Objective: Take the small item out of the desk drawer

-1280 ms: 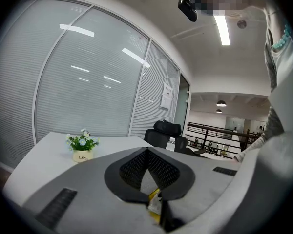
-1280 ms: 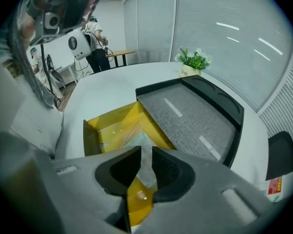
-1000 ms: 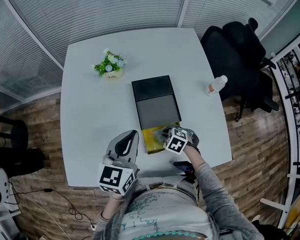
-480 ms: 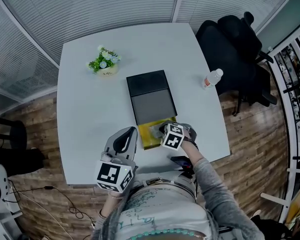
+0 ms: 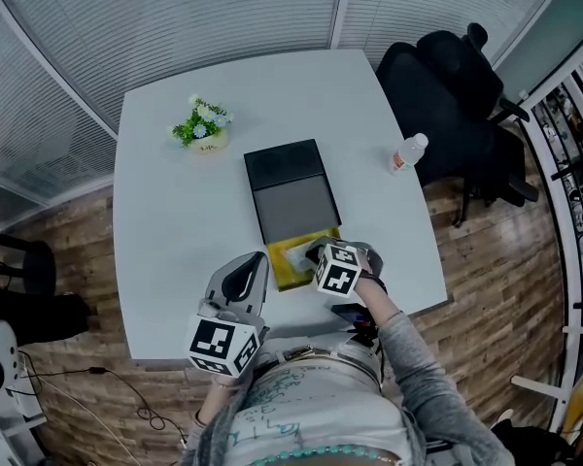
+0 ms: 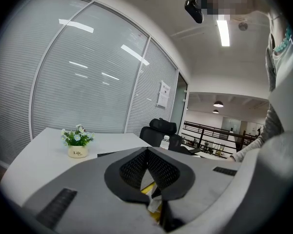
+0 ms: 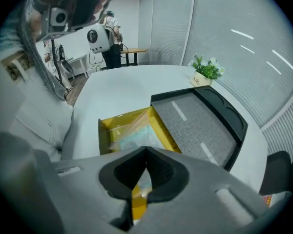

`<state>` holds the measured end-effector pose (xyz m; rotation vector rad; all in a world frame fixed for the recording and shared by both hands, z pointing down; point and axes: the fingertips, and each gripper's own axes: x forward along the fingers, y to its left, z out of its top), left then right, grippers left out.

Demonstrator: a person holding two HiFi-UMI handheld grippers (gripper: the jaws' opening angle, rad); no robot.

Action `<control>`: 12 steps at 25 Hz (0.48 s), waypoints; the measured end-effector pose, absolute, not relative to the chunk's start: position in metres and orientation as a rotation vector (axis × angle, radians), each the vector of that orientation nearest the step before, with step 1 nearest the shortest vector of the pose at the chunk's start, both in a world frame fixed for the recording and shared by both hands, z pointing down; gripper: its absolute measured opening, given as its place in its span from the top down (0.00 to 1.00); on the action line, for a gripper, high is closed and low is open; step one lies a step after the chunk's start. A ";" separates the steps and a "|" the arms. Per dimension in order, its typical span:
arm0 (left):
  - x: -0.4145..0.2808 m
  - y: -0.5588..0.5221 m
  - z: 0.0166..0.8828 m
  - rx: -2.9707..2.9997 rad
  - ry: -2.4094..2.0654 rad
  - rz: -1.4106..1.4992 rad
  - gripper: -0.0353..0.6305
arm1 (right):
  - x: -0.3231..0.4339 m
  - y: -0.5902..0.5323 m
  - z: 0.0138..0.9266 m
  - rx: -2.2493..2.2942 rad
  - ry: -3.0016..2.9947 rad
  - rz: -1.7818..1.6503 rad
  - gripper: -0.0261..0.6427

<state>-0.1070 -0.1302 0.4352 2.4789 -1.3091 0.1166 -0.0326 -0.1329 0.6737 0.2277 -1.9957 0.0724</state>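
Note:
A black desk drawer unit (image 5: 291,190) lies mid-table with its yellow drawer (image 5: 280,272) pulled out toward me. Inside lies a small clear plastic packet (image 5: 295,254). My right gripper (image 5: 317,253) is down at the drawer's right side and is shut on that packet. In the right gripper view the film of the packet (image 7: 133,134) runs up between the closed jaws of the right gripper (image 7: 145,168), above the yellow drawer (image 7: 107,129). My left gripper (image 5: 247,266) hovers just left of the drawer, shut and empty; in its own view the left gripper (image 6: 147,156) has its pads together.
A small potted plant (image 5: 201,124) stands at the table's far left and a water bottle (image 5: 405,152) at the right edge. A black office chair (image 5: 447,76) sits beyond the bottle. A dark object (image 5: 355,315) lies at the near table edge by my right forearm.
The right gripper has stayed at the open yellow drawer and has closed on the packet, whose near end now lifts pale toward the jaws. The left gripper has barely moved.

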 end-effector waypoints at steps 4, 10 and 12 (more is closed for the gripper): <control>-0.105 -0.125 0.437 2.471 -1.297 0.118 0.95 | -0.036 -0.131 0.652 0.250 -2.033 0.063 0.96; -0.101 -0.121 0.436 2.461 -1.275 0.105 0.95 | -0.044 -0.131 0.607 0.273 -2.093 0.045 0.96; -0.101 -0.121 0.436 2.458 -1.266 0.104 0.95 | -0.048 -0.130 0.590 0.280 -2.114 0.036 0.96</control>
